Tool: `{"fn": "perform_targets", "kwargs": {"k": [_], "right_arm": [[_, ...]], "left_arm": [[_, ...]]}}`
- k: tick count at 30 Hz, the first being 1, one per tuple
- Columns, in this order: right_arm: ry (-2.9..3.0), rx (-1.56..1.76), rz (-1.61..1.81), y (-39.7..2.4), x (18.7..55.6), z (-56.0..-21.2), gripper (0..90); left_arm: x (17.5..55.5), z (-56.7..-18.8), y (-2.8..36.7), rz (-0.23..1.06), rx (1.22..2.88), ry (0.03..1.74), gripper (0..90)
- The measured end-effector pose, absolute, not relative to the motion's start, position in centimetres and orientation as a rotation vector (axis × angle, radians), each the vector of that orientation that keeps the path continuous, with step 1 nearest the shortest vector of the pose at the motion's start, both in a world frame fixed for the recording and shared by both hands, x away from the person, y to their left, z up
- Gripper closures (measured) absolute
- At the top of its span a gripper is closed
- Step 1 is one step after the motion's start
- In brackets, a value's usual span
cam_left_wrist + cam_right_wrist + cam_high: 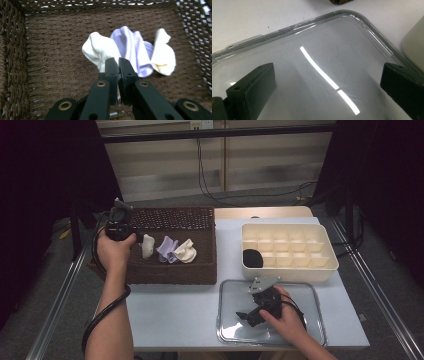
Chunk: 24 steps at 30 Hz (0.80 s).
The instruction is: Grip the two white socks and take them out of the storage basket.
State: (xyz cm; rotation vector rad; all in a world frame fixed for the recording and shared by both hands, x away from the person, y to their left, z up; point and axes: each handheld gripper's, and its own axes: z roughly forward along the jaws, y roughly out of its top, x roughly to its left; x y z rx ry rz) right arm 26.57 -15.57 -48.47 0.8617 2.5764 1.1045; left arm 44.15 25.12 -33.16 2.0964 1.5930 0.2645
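Three bunched socks lie in a brown woven basket (172, 276): a white sock (147, 246), a lilac sock (167, 249) and a cream sock (186, 251). In the left gripper view my left gripper (118, 63) is shut on a fold of the white sock (100, 48), which hangs just above the basket floor (55, 65). The lilac sock (130, 43) and cream sock (165, 56) lie behind it. My right gripper (246, 315) rests low over a clear tray (305, 295), open, with nothing between its jaws (327, 82).
A cream divided box (327, 270) stands at the right, with a black bundle (252, 258) in its near-left compartment. The basket walls (13, 62) rise close around the left gripper. Bare white table (170, 312) lies in front of the basket.
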Motion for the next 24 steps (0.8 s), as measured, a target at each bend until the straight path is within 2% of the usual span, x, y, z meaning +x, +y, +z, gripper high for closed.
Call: {"fn": "perform_targets", "kwargs": {"k": [24], "right_arm": [[2.577,0.864,1.104,-15.5,26.6,-48.5,0.0]], "left_arm": [[39.9,-28.4,24.6,0.194,2.145,1.415,86.6]]}}
